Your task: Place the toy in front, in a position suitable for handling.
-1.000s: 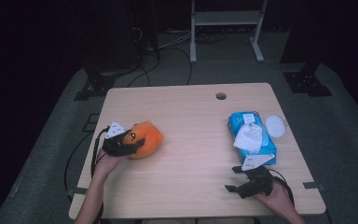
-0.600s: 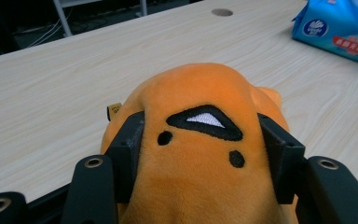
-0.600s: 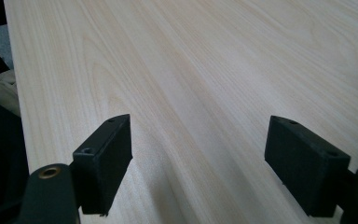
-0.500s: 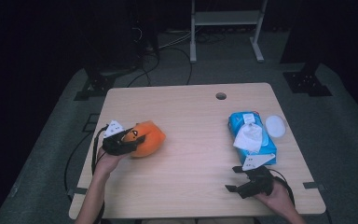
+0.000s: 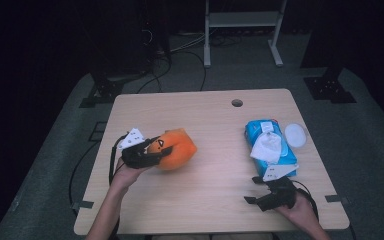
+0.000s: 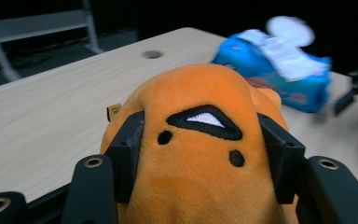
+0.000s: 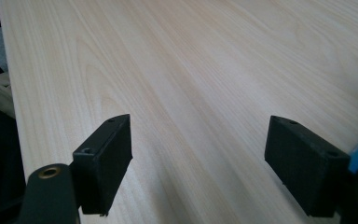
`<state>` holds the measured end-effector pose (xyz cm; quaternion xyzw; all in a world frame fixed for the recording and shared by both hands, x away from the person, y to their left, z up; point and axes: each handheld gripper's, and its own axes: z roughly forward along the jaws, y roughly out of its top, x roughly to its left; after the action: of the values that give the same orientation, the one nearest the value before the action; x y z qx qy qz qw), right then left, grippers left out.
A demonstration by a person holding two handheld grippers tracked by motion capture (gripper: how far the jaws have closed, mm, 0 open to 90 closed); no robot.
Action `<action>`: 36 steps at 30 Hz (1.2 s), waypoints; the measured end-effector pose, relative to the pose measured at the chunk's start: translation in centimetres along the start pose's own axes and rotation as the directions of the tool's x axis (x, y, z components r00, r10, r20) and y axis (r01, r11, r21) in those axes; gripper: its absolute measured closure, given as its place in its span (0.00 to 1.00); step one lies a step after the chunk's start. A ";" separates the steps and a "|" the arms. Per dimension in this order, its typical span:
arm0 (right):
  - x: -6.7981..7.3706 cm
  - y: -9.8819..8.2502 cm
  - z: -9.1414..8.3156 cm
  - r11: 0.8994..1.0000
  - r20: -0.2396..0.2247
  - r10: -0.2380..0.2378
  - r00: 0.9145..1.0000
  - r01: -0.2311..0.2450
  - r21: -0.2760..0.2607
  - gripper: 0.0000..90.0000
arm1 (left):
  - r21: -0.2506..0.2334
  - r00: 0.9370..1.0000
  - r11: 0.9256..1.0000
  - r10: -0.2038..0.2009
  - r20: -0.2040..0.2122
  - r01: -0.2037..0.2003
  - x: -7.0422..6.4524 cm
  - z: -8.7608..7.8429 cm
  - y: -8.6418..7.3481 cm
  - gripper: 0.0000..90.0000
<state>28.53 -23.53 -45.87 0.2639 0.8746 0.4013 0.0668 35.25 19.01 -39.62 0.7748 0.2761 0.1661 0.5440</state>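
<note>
On the tabletop's (image 5: pixel 215 130) left, left gripper (image 5: pixel 152 152) clamped on orange plush toy (image 5: pixel 176 148); right gripper (image 5: pixel 255 192) released, near the right edge.

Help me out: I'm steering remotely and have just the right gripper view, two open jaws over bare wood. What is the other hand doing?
Observer: The left gripper is shut on an orange plush toy; its jaws press into the plush on both sides.
Operator: Is anything close to my gripper?
Observer: Yes. A blue pack of tissues lies on the table just beyond the right gripper, with a white tissue sticking out of its top.
Operator: Anything else by that pack?
Observer: A small white round disc lies at its far right side; I cannot tell whether they touch.
</note>
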 end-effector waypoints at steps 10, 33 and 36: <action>-0.4 -0.3 -0.9 1.000 0.019 0.012 1.000 -0.011 -0.008 0.24 | 0.031 0.982 0.996 0.073 0.174 -0.080 -5.6 3.6 0.6 0.47; -0.7 -0.6 -1.5 1.000 0.046 0.022 0.999 -0.022 0.000 0.25 | 0.069 0.944 0.990 0.094 0.318 -0.122 -8.7 7.3 -3.1 0.31; -0.2 -0.3 -1.7 1.000 0.050 0.008 0.999 -0.007 -0.011 0.25 | 0.071 0.943 0.989 0.097 0.319 -0.126 -8.7 7.3 -3.2 0.30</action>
<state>28.01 -24.95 -44.92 0.2766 0.8694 0.3997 0.0885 31.65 9.03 -44.78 0.8295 0.1488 0.0582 0.5351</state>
